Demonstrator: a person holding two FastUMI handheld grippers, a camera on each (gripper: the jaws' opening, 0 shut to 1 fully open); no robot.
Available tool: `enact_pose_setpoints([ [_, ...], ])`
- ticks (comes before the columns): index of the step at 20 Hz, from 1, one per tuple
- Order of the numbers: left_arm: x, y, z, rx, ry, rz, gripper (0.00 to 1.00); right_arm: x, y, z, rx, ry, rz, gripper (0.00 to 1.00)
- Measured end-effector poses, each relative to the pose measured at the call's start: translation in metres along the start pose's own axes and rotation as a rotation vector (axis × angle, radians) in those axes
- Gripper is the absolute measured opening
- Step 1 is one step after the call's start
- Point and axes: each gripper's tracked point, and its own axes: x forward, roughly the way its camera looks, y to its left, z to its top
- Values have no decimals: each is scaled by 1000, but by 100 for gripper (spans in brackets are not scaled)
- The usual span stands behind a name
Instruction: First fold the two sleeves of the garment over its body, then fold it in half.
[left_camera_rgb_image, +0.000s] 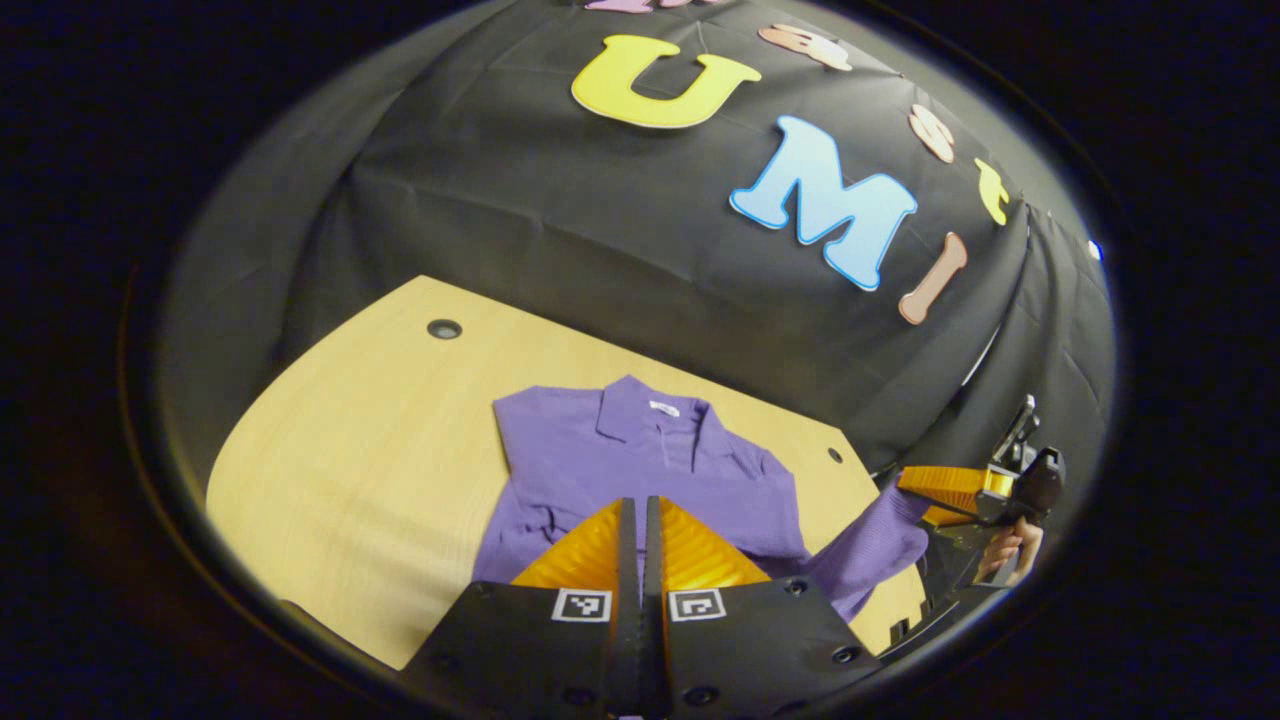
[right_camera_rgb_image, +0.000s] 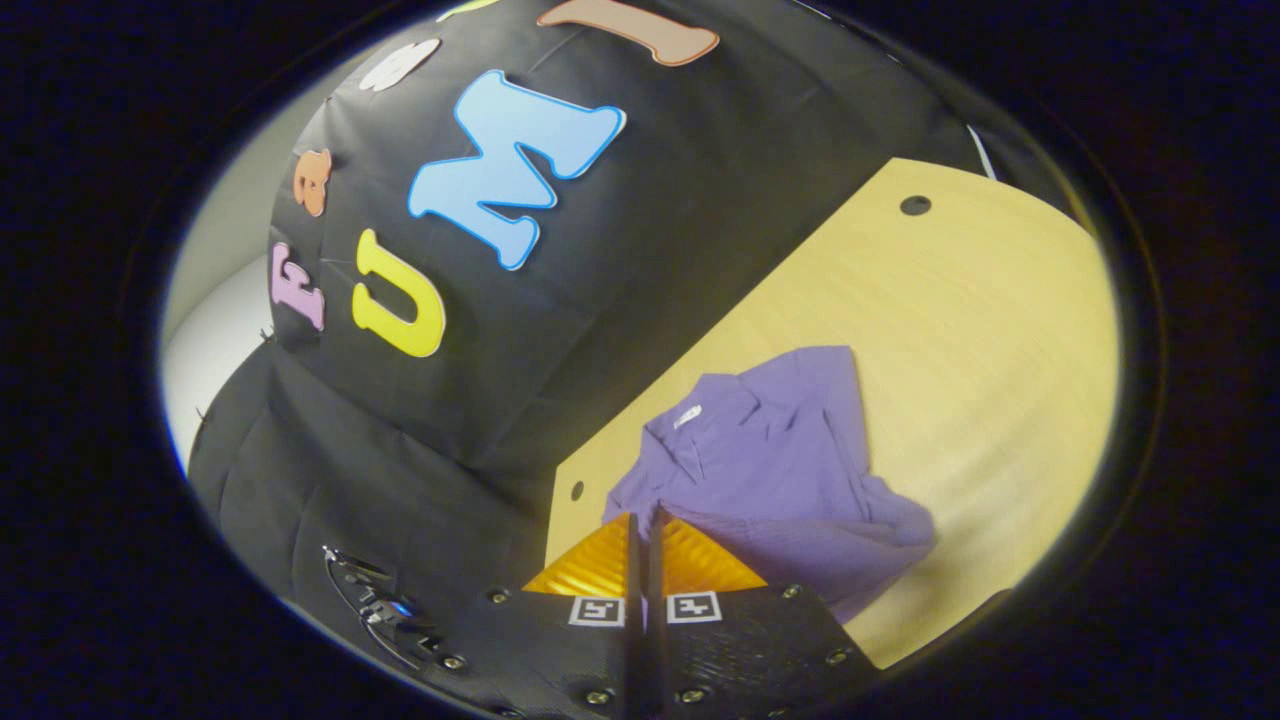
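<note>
A purple collared shirt (left_camera_rgb_image: 640, 450) lies on the wooden table (left_camera_rgb_image: 350, 450), collar toward the booth wall. In the left gripper view my left gripper (left_camera_rgb_image: 640, 505) hangs over the shirt's lower body with its fingers shut, and I see no cloth between them. One sleeve (left_camera_rgb_image: 520, 520) lies bunched over the body on that side. The other sleeve (left_camera_rgb_image: 870, 550) is lifted off the table's corner, with my right gripper (left_camera_rgb_image: 905, 490) shut on its end. In the right gripper view the right gripper (right_camera_rgb_image: 645, 520) is closed at the edge of the shirt (right_camera_rgb_image: 770, 450), and the bunched sleeve (right_camera_rgb_image: 885, 530) lies beyond.
A hand (left_camera_rgb_image: 1010, 550) holds the right gripper past the table's corner. The table (right_camera_rgb_image: 980, 320) has small round holes (left_camera_rgb_image: 444, 328) near its edges. The black booth wall runs close behind the collar. Bare wood spreads beside the shirt.
</note>
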Motion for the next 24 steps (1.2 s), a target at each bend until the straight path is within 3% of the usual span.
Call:
enact_pose_setpoints([
  [8,78,-15,66,87,-55,23,7,85,-4,62,-39,15,27,1],
  [15,151,-24,108,160,-102,32,6,145,-33,119,-47,-17,-12,1],
  [19,200,-19,91,169,-32,43,6,176,-74,125,-66,-10,-100,1],
  [24,246,7,56,147,61,79,6,211,-126,104,-101,56,-233,1],
])
